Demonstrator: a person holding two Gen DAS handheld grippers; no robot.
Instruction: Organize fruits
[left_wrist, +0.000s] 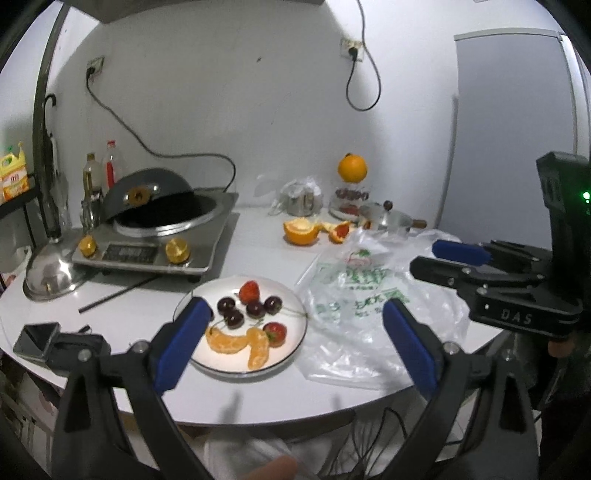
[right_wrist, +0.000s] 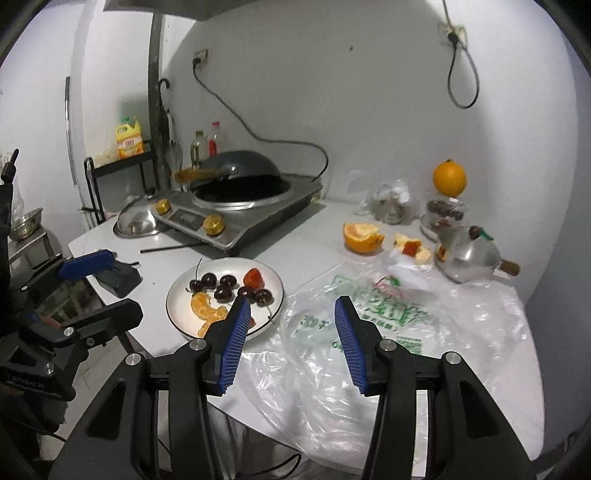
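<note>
Fruit gathered on a round white ceramic plate (left_wrist: 295, 314)

Glossy dark cherries (left_wrist: 255, 309), two dimpled red strawberries (left_wrist: 249, 291) and ridged orange segments (left_wrist: 226, 342) lie on it; crinkled clear plastic bag (right_wrist: 369, 314) at its 3 o'clock; left gripper (left_wrist: 295, 347) and right gripper (right_wrist: 291, 343) both released, ribbed blue pads spread, holding nothing

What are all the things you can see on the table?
plate: one, white, front of table
cherries: five, dark red, on plate
strawberries: two, red, on plate
orange segments: two, orange, on plate
plastic bag: one, clear with green print, right of plate
whole orange: one, orange, atop jar at back
orange peel: orange, behind bag
cooker: one, silver, back left, wok on it
left gripper: open, blue pads
right gripper: open, blue pads
</note>
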